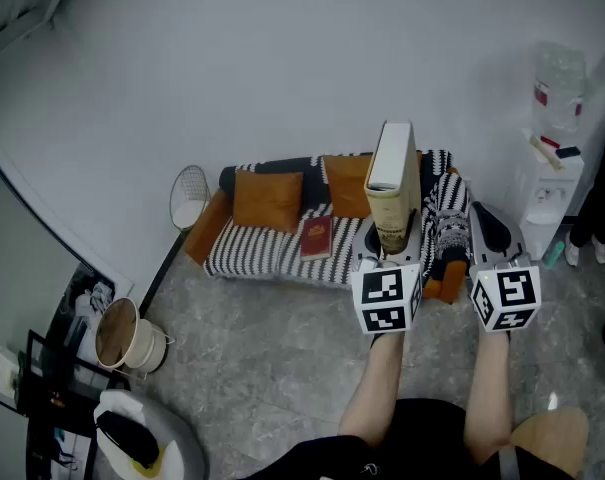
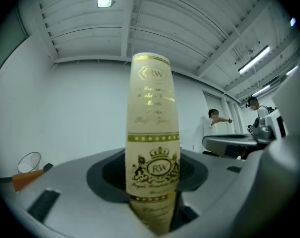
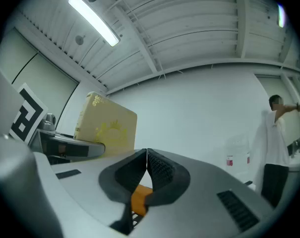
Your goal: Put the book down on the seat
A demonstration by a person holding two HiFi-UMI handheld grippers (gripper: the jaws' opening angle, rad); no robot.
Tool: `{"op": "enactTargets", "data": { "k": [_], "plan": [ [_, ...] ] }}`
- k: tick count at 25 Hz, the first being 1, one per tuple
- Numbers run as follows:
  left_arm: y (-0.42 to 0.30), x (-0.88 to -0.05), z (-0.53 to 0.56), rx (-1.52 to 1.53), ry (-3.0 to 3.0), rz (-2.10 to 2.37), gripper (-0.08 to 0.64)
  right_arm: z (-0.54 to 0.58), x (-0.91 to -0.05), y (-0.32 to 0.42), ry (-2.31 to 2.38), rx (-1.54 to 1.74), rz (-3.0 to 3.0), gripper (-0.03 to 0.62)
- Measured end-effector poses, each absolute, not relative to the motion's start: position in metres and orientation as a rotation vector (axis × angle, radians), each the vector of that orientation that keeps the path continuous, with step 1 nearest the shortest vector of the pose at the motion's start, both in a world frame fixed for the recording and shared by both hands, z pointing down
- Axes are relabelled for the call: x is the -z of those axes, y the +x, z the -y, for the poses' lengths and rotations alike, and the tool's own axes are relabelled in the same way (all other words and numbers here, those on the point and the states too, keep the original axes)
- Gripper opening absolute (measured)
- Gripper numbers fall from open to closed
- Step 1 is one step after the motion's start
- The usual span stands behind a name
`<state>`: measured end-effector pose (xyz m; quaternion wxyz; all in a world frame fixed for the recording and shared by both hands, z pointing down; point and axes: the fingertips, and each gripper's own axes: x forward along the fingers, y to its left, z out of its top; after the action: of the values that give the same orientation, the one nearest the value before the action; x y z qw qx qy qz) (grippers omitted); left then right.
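Observation:
A thick cream book (image 1: 392, 183) with gold print on its spine (image 2: 152, 148) stands upright in the air, and my left gripper (image 1: 390, 243) (image 2: 152, 182) is shut on its lower end. It hangs in front of the right end of the sofa (image 1: 262, 256), whose seat has a black-and-white striped cover. My right gripper (image 1: 487, 226) (image 3: 147, 165) is beside it on the right, shut with nothing between its pads. From the right gripper view the book (image 3: 107, 125) shows to the left.
A small red book (image 1: 315, 236) lies on the sofa seat, with two orange cushions (image 1: 267, 198) behind it. A wire basket (image 1: 189, 196) stands left of the sofa, a water dispenser (image 1: 554, 173) at right, a bin (image 1: 122, 333) at lower left. A person (image 3: 276, 148) stands at right.

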<state>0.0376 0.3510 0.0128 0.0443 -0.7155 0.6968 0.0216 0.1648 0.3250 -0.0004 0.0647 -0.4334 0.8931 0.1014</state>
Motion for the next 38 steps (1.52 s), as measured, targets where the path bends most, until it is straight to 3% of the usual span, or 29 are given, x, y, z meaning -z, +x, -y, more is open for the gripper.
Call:
{"op": "enactTargets", "data": {
  "k": [38],
  "plan": [
    [0.040,0.009,-0.350,-0.091,-2.118,-2.115,0.219,-0.319,0.018,0.180,-1.282,-0.351,-2.649,0.012]
  ]
}}
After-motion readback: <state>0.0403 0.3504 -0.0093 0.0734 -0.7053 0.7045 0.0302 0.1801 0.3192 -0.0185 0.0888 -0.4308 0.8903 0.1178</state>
